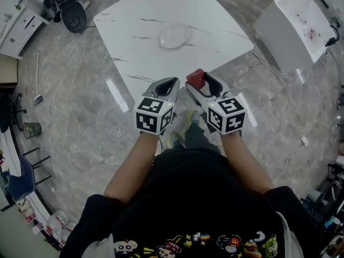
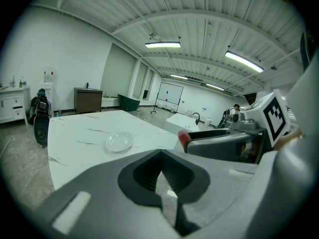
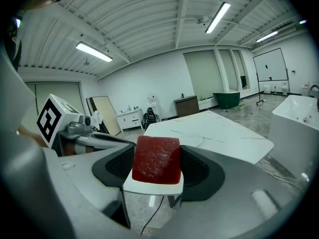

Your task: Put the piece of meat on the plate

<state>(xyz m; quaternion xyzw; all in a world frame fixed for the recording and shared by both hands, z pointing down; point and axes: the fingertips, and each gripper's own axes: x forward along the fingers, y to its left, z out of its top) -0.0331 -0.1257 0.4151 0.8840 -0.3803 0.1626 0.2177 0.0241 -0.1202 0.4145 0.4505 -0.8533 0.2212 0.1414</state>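
A: Where is the piece of meat (image 3: 156, 159)?
B: Clamped by two opposite sides in the right tongs (image 1: 198, 83), short of the plate (image 1: 174, 36), about at the counter's (image 1: 215, 20) near edge.
A: And the left tongs (image 2: 160, 169)?
B: Closed on nothing, likewise short of the plate.
A: Handling?
B: Probably light, soft and slick; a firm side grip suits it, released low over the plate.
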